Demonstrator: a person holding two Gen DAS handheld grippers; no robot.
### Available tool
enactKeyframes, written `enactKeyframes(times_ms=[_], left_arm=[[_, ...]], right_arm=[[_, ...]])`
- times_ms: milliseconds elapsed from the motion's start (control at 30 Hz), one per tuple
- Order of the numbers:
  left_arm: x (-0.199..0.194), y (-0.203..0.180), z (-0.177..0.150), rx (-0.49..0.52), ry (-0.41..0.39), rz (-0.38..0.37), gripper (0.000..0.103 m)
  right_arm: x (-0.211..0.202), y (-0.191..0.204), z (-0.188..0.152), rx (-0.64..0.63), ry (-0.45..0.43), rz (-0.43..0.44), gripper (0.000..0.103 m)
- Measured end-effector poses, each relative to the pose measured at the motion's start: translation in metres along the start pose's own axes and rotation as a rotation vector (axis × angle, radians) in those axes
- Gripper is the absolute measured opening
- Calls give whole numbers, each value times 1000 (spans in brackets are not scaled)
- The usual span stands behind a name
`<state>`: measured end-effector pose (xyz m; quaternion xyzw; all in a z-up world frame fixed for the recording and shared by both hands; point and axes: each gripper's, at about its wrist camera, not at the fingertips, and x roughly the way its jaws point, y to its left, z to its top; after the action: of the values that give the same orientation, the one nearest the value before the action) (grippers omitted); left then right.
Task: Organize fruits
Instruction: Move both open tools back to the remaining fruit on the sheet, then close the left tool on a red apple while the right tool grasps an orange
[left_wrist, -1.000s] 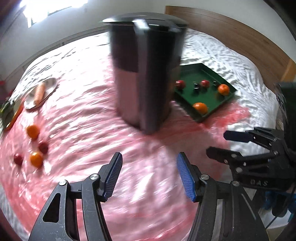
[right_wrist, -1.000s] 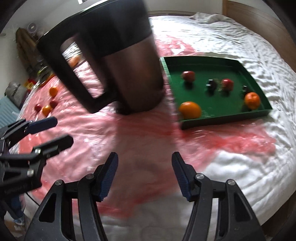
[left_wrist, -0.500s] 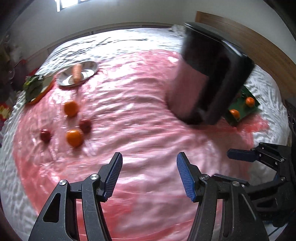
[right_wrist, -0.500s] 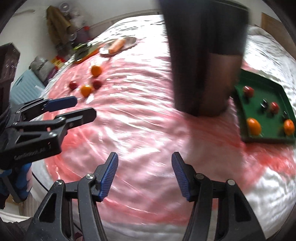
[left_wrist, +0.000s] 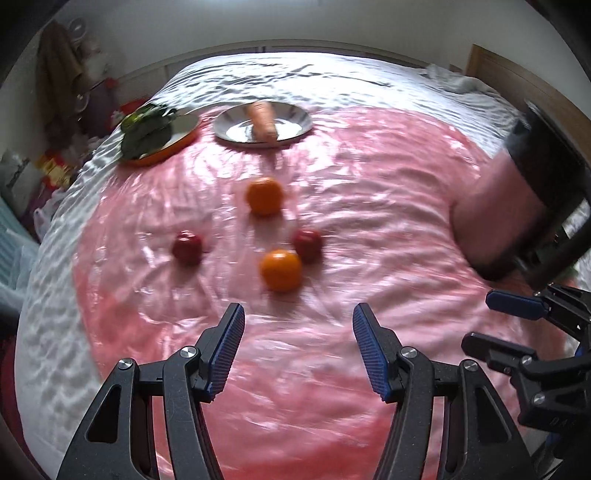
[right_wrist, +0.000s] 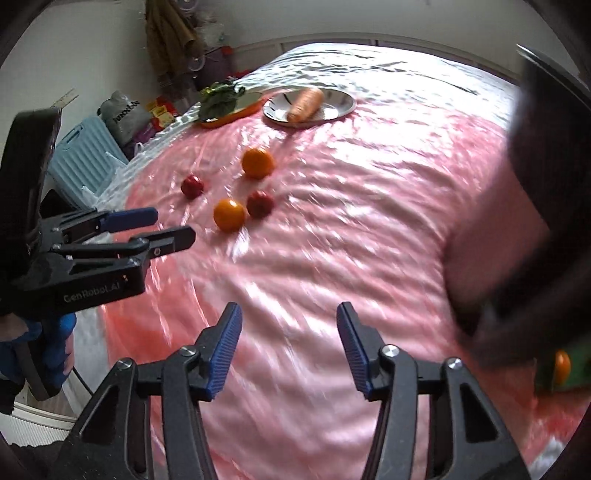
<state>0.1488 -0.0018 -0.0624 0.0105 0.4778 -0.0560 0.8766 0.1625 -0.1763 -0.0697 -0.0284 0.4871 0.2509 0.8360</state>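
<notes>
Two oranges and two red fruits lie loose on the pink sheet: a near orange (left_wrist: 280, 270) (right_wrist: 229, 215), a far orange (left_wrist: 264, 195) (right_wrist: 258, 163), a left red fruit (left_wrist: 187, 247) (right_wrist: 192, 185) and a right red fruit (left_wrist: 307, 244) (right_wrist: 260, 203). My left gripper (left_wrist: 298, 350) is open and empty, just short of the near orange; it also shows in the right wrist view (right_wrist: 166, 229). My right gripper (right_wrist: 289, 347) is open and empty, also seen at the left wrist view's right edge (left_wrist: 506, 321). A corner of the green tray (right_wrist: 576, 363) with an orange (right_wrist: 562, 366) shows at far right.
A dark metal jug (left_wrist: 532, 206) (right_wrist: 524, 206) stands on the sheet at the right. A steel plate (left_wrist: 295, 122) with a carrot (left_wrist: 263, 122) and an orange plate (left_wrist: 177, 142) with leafy greens (left_wrist: 147, 127) sit at the far side. Bags and a blue case (right_wrist: 83, 162) crowd the floor left.
Both grippers have swung left, away from the green tray and jug, and now face the loose fruits, which look closer. Both stay open.
</notes>
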Motion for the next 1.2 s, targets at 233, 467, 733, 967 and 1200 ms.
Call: enactKeyframes(times_ms=[233,467,733,967,1200], left_arm=[[15,37,7,-61,2,32,55],[29,84,23,-107,-6,52,55],[64,120,35,-152,20,16,55],[84,119,39,-131,33,2,55],[97,117,46,-107,38,30,47]], right_arm=[[32,13,30,26,-10,74,93],[72,32,51,111,-15,170,93],[122,48,65,169,27,193,93],[141,49,72,206,40,181,93],[154,48,76,216,60,161,85]])
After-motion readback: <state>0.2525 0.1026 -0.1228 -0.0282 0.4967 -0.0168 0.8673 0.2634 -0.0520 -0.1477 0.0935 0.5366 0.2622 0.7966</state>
